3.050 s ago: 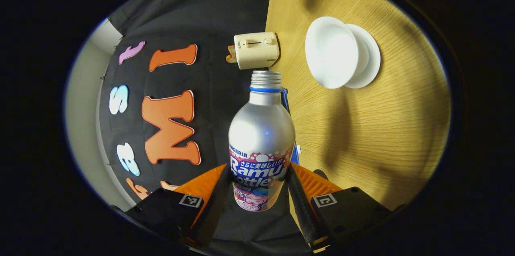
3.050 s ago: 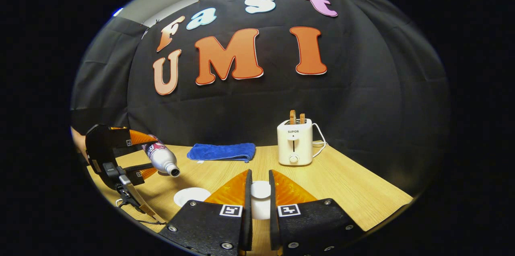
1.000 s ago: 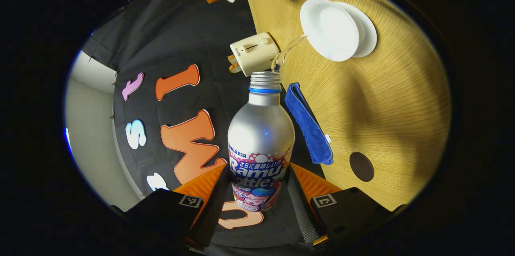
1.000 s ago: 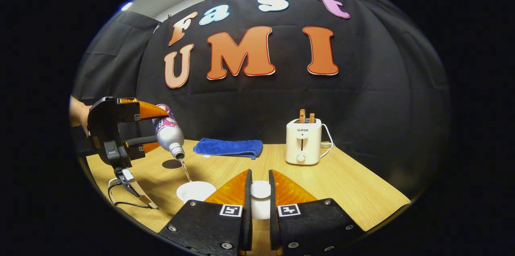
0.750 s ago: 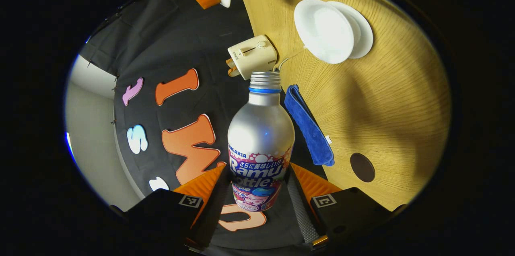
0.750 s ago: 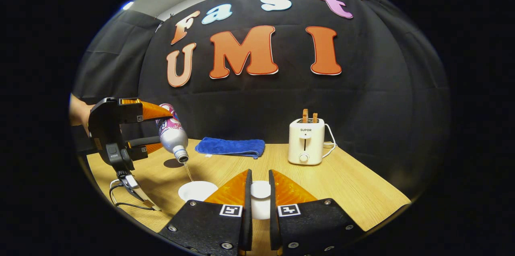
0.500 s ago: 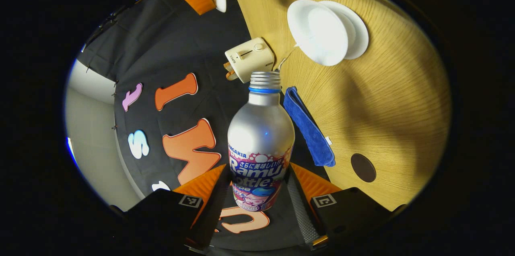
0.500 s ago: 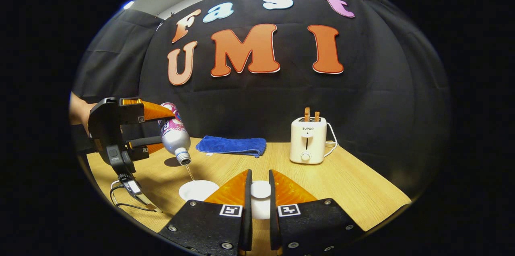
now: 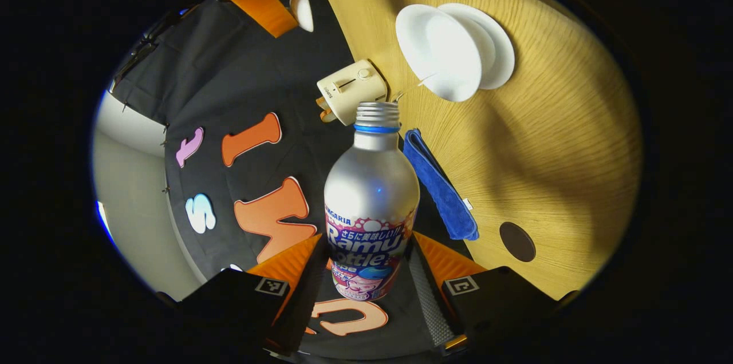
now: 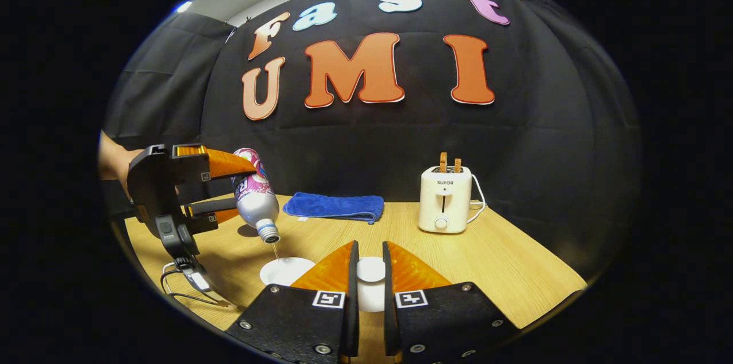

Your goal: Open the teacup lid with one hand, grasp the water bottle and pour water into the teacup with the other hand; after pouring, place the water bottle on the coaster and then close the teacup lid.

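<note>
Left tongs (image 9: 366, 272) clamped the water bottle (image 9: 371, 204), tipped mouth-down just above the teacup (image 10: 286, 270), thin stream running; right tongs (image 10: 367, 272) pinched the lid (image 10: 371, 269) beside the teacup.

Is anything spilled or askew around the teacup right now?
Nothing stands out. The water bottle is tipped mouth-down in the left gripper, a thin stream running toward the teacup; no puddle shows on the table.
</note>
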Tool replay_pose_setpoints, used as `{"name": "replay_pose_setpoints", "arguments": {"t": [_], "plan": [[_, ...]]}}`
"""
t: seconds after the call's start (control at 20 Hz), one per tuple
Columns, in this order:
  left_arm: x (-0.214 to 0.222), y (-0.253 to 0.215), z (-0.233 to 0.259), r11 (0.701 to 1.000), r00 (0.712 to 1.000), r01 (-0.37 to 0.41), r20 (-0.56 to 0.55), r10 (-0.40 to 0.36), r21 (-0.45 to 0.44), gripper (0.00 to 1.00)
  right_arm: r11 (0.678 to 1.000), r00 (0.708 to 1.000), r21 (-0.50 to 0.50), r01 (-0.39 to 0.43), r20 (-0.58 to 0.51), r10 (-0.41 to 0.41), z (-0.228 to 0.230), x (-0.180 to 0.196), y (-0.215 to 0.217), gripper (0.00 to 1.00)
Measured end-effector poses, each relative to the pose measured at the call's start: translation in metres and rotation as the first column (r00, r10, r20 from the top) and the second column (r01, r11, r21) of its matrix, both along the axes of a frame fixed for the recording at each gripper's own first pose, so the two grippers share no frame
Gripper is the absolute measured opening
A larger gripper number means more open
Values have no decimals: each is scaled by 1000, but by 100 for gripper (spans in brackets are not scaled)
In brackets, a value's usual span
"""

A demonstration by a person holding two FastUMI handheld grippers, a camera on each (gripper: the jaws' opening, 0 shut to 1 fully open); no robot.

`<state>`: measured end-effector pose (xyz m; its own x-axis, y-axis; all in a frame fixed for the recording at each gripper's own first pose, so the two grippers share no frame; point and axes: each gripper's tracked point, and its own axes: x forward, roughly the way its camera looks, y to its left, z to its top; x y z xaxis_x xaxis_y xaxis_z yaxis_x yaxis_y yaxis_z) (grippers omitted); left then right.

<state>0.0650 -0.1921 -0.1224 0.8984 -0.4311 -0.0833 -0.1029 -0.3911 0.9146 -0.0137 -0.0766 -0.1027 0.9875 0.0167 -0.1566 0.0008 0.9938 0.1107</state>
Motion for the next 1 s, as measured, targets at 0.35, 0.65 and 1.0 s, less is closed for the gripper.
{"name": "replay_pose_setpoints", "arguments": {"t": [0.35,0.65,1.0], "plan": [[4,11,15,982,999,-44,-27,40,-184,83,1000,1000,2,-15,1,15,4,6,10,17],[4,19,51,896,998,-61,-37,50,-440,82,1000,1000,5,-11,0,11,9,12,16,17],[17,47,66,629,981,-189,-178,82,-754,83,1000,1000,-23,-7,1,7,20,17,26,17]]}}
